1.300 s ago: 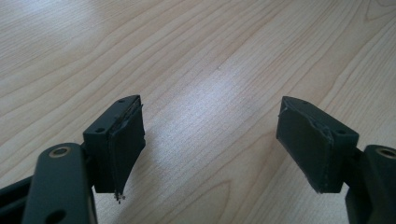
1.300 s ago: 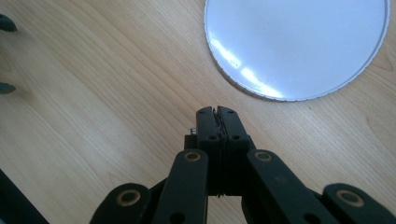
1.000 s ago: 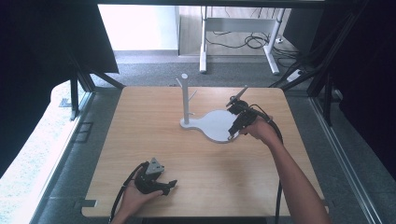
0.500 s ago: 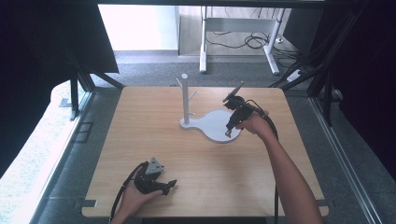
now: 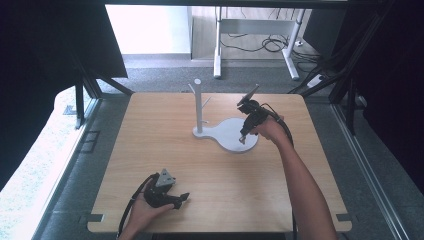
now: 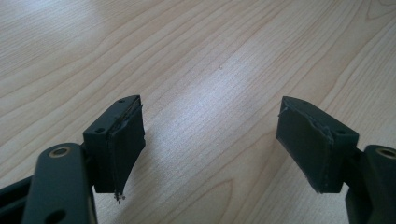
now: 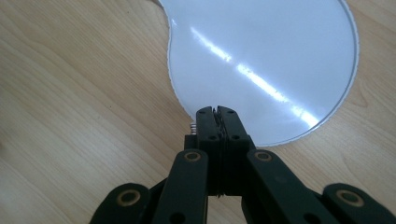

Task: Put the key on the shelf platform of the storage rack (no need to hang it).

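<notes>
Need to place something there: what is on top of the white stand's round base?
The glossy white round base looks bare, showing glare streaks. The shut right gripper covers a small patch of its near edge.

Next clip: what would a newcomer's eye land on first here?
First the white stand at the table's far middle: an upright post with short pegs on a flat base with a round lobe. The right gripper, fingers shut, points down at that lobe's near edge. The left gripper lies near the wooden table's front edge, fingers wide apart over bare wood.

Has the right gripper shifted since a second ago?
Yes. The right gripper has slid slightly leftward over the white stand base, toward its post.
</notes>
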Motion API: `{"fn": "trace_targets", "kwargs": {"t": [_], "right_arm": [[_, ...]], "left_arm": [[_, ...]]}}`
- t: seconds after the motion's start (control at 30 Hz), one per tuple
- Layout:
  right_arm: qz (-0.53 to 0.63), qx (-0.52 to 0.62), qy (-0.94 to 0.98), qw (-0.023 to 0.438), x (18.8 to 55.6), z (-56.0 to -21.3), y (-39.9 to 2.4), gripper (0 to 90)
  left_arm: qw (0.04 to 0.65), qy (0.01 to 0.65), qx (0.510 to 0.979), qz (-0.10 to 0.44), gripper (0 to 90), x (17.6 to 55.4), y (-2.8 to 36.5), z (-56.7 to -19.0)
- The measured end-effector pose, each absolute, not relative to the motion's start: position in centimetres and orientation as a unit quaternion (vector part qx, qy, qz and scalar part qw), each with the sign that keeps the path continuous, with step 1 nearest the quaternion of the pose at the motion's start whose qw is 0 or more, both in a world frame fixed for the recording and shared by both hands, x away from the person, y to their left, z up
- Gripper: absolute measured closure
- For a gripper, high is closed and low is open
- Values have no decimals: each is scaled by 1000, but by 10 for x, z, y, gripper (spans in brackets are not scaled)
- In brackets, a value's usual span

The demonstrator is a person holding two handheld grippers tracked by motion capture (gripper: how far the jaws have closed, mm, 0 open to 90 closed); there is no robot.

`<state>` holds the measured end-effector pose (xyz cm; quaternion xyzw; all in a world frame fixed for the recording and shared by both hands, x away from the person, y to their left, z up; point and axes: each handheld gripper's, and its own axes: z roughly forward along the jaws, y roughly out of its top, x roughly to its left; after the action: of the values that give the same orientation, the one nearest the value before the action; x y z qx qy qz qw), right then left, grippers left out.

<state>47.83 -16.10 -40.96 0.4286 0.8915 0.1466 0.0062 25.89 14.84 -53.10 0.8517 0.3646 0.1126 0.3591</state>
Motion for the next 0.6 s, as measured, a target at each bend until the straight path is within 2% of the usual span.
{"fn": "trace_targets", "kwargs": {"t": [0.6], "right_arm": [[145,438,887,14,497,-417,-160,898]], "left_arm": [[359,362,853,111,238,259,148,-531]]}}
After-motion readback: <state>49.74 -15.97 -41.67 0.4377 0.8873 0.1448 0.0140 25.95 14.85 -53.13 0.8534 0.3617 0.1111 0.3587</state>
